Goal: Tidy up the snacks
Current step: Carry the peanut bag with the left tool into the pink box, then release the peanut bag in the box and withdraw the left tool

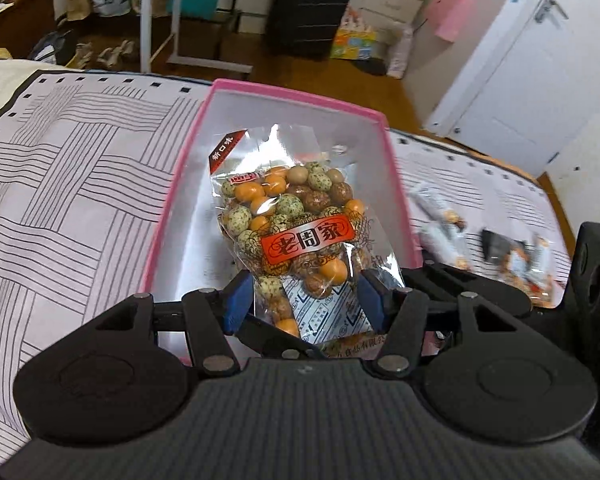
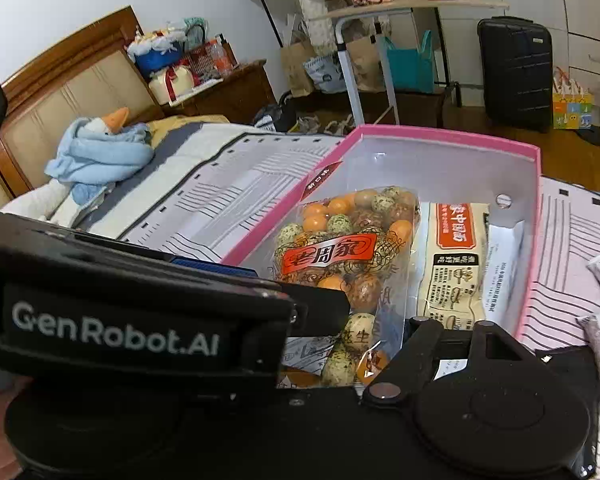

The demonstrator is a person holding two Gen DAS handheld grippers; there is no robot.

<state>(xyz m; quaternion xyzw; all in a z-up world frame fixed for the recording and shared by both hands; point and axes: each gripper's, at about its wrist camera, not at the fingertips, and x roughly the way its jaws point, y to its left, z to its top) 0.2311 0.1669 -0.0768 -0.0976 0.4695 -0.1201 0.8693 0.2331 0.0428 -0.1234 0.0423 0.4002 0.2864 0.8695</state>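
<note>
1. Black left gripper (image 1: 302, 300) fills the bottom of the left wrist view; its blue pads (image 1: 238, 300) clamp the lower end of a clear bag of coated nuts (image 1: 296, 236), so it is grasping that bag.
2. Bag is held out over the pink box (image 1: 396, 184), sitting on the striped bedspread (image 1: 68, 184); judging by the task, it is being lowered in to be stored with the other snacks.
3. Gripping the bottom end lets the bag's length lie along the box, so it should drop flat.
4. Right wrist view: the left gripper's body crosses the foreground and hides much of the right gripper (image 2: 428, 336). Only one finger linkage shows, so I cannot tell from the pictures if it is released or clenched, or whether it holds anything.
5. Right view shows what the left one misses: a cream snack packet (image 2: 458, 264) already lying in the box, beside the nut bag (image 2: 340, 256), partly under it.
6. Left view alone shows loose small packets (image 1: 512, 252) on the bedspread right of the box, blurred, likely waiting to be sorted.
7. Right view also catches a blue blanket (image 2: 96, 152) at the headboard, well apart from the box.
</note>
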